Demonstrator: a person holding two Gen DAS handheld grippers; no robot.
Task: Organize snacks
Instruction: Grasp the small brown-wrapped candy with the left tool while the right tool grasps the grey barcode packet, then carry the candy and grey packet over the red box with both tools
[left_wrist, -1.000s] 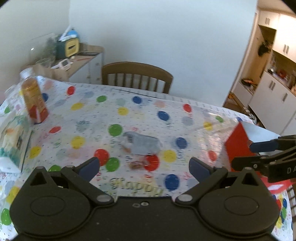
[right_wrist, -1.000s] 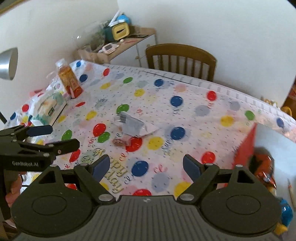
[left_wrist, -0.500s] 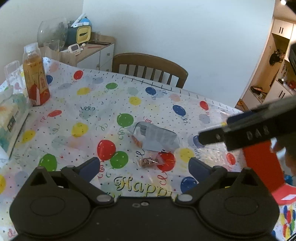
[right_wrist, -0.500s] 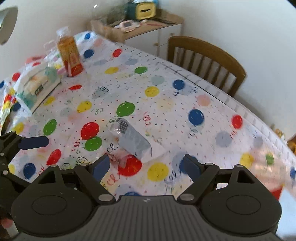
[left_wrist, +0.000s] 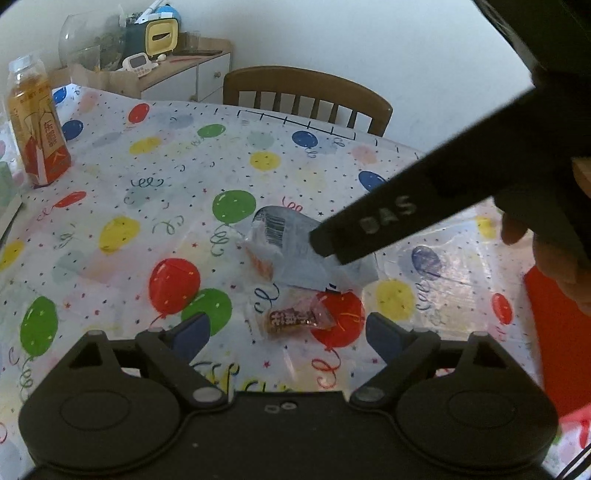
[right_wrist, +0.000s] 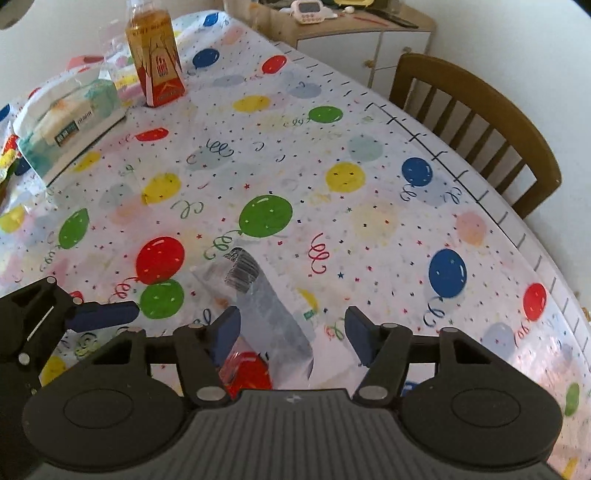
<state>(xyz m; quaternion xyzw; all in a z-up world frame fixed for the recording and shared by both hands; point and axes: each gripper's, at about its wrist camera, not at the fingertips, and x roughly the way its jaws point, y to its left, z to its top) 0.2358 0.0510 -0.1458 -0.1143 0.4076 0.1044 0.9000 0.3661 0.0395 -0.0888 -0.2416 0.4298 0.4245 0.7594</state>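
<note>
A grey-white snack packet with a barcode lies on the balloon tablecloth, with a small brown wrapped candy just in front of it. My left gripper is open, low over the candy. My right gripper is open and hangs over the grey packet, its jaws on either side of the packet's near end. In the left wrist view a black finger of the right gripper crosses above the packet.
An orange drink bottle and a tissue pack stand at the table's far left. A wooden chair is behind the table. A red box sits at the right. A cabinet with clutter is in the corner.
Both grippers have moved in and down toward the two snacks. The right gripper now hangs over the grey packet and the left one is close to the candy.
</note>
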